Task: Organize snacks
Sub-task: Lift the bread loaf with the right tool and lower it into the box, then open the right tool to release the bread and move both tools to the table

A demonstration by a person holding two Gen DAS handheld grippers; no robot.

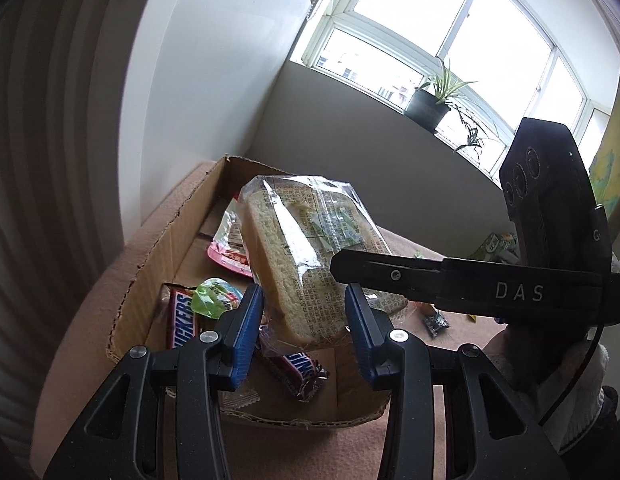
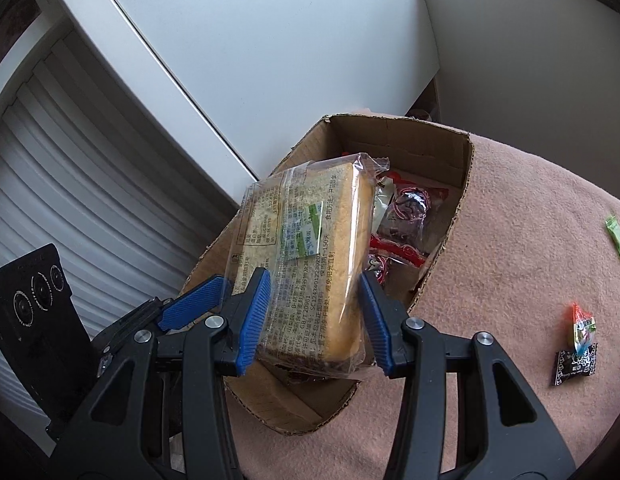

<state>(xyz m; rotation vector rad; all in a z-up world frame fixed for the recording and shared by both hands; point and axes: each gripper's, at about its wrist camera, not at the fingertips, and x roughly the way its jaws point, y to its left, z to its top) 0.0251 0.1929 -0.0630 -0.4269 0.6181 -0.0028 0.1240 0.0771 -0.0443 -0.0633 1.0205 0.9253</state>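
Both hand-held grippers clamp one pkg of sliced bread, held tilted above a cardboard box.

Left hand-held gripper: ribbed blue pads on black plastic jaws, closed on the loaf's lower end, one pad each side, film crinkling at contact. Right hand-held gripper: same build, pads pressed into opposite faces of the same pkg; in the left view its black body marked "DAS" crosses in front of the loaf from the right.

Bread: rectangular block, porous pale crumb, tan crust, in clear glossy film w/ printed text and a small green-white label. Top of film bunched.

Box: brown corrugated, flaps torn off leaving ragged edges, open top. Sits on a surface covered w/ pinkish fuzzy cloth. Inside: Snickers bars in brown glossy wrappers, a green jelly cup, red-wrapped snacks, all loose on the box floor.

On the cloth, well apart from the box: small black packet w/ an orange-topped sachet touching it, green candy farther off.

Bkgd: white wall, potted plant on the window sill.
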